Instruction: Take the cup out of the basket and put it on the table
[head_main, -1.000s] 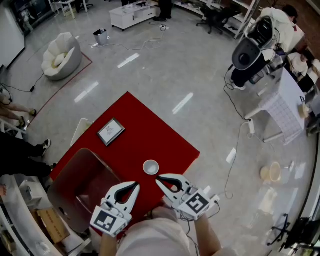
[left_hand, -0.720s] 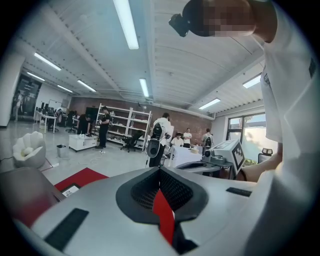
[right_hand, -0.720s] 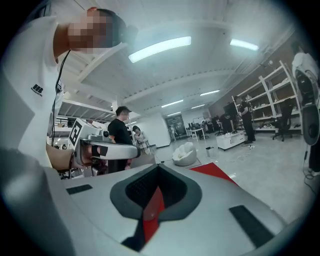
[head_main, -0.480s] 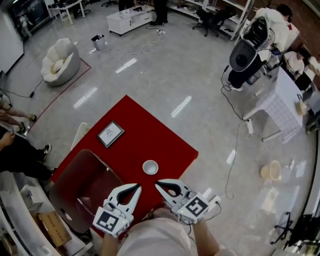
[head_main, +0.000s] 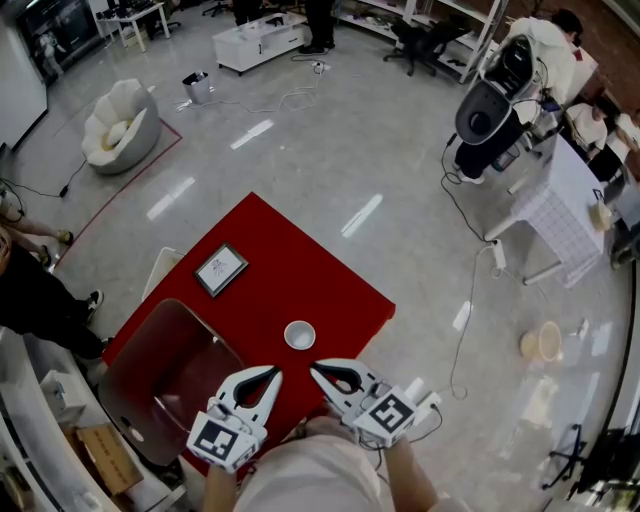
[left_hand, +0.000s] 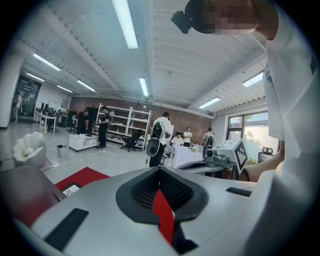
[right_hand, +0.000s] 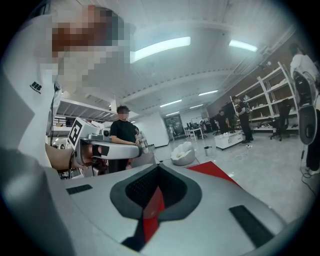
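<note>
1. The left tongs (head_main: 270, 376) are closed tip to tip and hold nothing.
2. The right tongs (head_main: 316, 369), just beside them, are also closed and empty. The two pairs of tips stand a little apart.
3. The cup (head_main: 300, 335) stands upright on the red table (head_main: 300, 270), just ahead of the gap between the two tongs. It touches neither of them and is outside the basket.
4. The basket (head_main: 160, 370) sits to the left of the left tongs, close beside them, along the table's left side.
5. Beyond the cup the red top lies open up to the far corner. A small framed card (head_main: 221, 268) lies ahead and to the left of the left tongs, past the basket.
6. The table's right edge runs near the right tongs. Past it is bare floor (head_main: 330, 150), with a loose cable (head_main: 462, 340) and a pale bucket (head_main: 543, 344) well off to the right.
</note>
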